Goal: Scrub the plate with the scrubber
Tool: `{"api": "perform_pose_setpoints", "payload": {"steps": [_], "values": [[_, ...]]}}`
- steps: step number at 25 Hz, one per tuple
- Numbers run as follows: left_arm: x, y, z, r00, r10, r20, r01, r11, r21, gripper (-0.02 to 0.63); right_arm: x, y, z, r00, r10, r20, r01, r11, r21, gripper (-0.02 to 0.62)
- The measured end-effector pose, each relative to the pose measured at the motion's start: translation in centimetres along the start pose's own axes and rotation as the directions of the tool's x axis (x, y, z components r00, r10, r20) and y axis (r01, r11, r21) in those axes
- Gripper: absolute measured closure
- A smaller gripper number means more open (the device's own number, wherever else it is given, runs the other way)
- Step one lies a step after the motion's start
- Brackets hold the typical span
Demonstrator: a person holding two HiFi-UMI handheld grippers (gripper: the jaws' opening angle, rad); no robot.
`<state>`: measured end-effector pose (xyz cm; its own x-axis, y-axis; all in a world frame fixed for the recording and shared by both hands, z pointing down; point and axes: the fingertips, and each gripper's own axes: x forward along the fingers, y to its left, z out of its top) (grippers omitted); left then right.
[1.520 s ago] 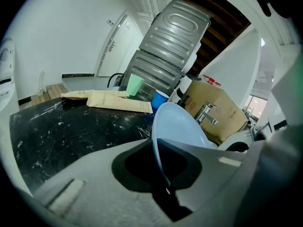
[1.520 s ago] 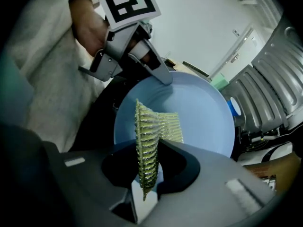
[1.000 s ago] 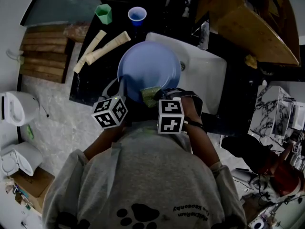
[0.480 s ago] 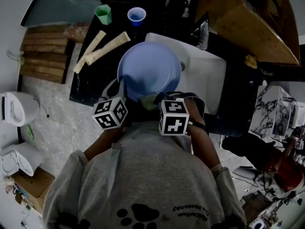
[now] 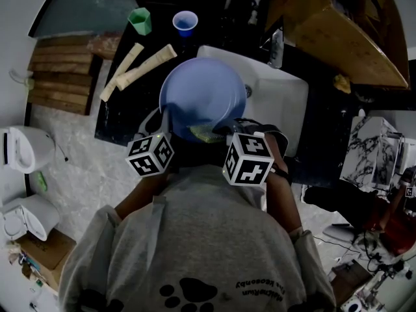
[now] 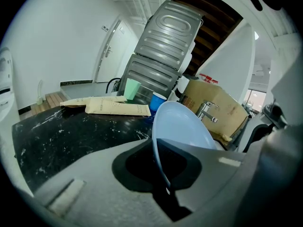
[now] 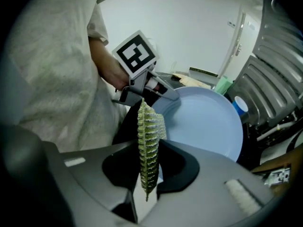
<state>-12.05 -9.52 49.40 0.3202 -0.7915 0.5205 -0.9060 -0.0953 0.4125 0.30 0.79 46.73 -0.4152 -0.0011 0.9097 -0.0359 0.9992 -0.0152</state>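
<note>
A light blue plate (image 5: 203,93) is held tilted over the white sink (image 5: 283,99). My left gripper (image 5: 162,119) is shut on its near-left rim. In the left gripper view the plate (image 6: 182,124) runs edge-on between the jaws. My right gripper (image 5: 218,132) is shut on a green scrubber (image 5: 203,134), which sits at the plate's near rim. In the right gripper view the scrubber (image 7: 147,145) stands upright between the jaws, in front of the plate (image 7: 203,122). The left gripper (image 7: 147,91) shows there at the plate's left edge.
A faucet (image 5: 278,47) stands behind the sink. On the black counter (image 5: 120,119) to the left lie two paper packets (image 5: 146,64), with a green cup (image 5: 141,18) and a blue cup (image 5: 186,21) beyond. Wooden boards (image 5: 62,73) and a white kettle (image 5: 23,147) are farther left.
My right gripper has drawn back toward me, shifted right and rolled. The scrubber slid from the plate's near part to its near rim. The left gripper and the plate stayed put.
</note>
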Motion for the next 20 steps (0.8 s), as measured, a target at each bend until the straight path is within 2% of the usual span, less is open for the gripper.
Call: {"api": "perform_pose_setpoints", "payload": {"steps": [3,7,10,13,16,20], "values": [[0.0,0.1,0.0,1.0,0.002,-0.004,-0.002,1.0,-0.003,0.581,-1.6,-2.8,0.1,0.99,-0.136,0.028,0.136,0.991,-0.001,0.52],[0.1,0.0,0.0,1.0,0.003,-0.005,-0.003,1.0,-0.005,0.581,-3.5,-6.5,0.3,0.947,-0.317,0.057,0.318,0.948,-0.017,0.52],[0.2,0.0,0.0,1.0,0.001,-0.006,-0.001,1.0,-0.003,0.581,-4.3,-8.5,0.2,0.901,-0.431,0.04,0.433,0.898,-0.081,0.52],[0.2,0.0,0.0,1.0,0.001,-0.007,-0.001,1.0,-0.003,0.581,-4.8,-10.2,0.0,0.841,-0.541,0.007,0.534,0.827,-0.173,0.52],[0.2,0.0,0.0,1.0,0.001,-0.007,-0.001,1.0,-0.003,0.583,-5.2,-11.3,0.0,0.789,-0.614,0.001,0.597,0.766,-0.238,0.52],[0.2,0.0,0.0,1.0,0.004,-0.009,-0.004,1.0,-0.004,0.581,-5.4,-12.3,0.3,0.738,-0.675,0.01,0.649,0.706,-0.283,0.52]]}}
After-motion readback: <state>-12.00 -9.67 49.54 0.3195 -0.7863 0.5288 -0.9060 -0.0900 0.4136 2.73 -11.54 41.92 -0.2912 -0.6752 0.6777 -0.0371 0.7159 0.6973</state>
